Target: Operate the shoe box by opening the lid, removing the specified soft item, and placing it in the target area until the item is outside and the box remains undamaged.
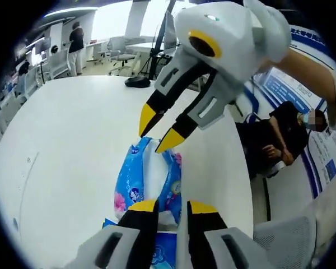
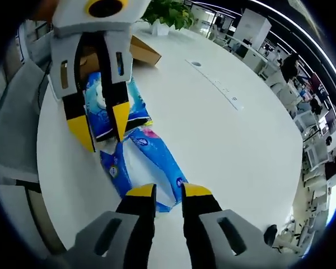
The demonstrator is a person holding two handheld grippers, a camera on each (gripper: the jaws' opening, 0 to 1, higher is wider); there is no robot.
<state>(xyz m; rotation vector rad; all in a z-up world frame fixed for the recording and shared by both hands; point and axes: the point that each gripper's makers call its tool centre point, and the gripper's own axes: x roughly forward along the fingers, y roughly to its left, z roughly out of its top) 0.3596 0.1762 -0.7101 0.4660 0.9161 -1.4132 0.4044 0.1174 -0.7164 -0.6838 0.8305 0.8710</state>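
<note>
Bright, even overhead office light washes the white table (image 1: 73, 145) almost to glare beyond the tongs. Shadows are faint. Fisheye bending curves the edges, where detail goes soft and smeared.

Print on blue soft pack (image 1: 148, 182) and wall posters (image 1: 302, 73) too blurred to read.
</note>
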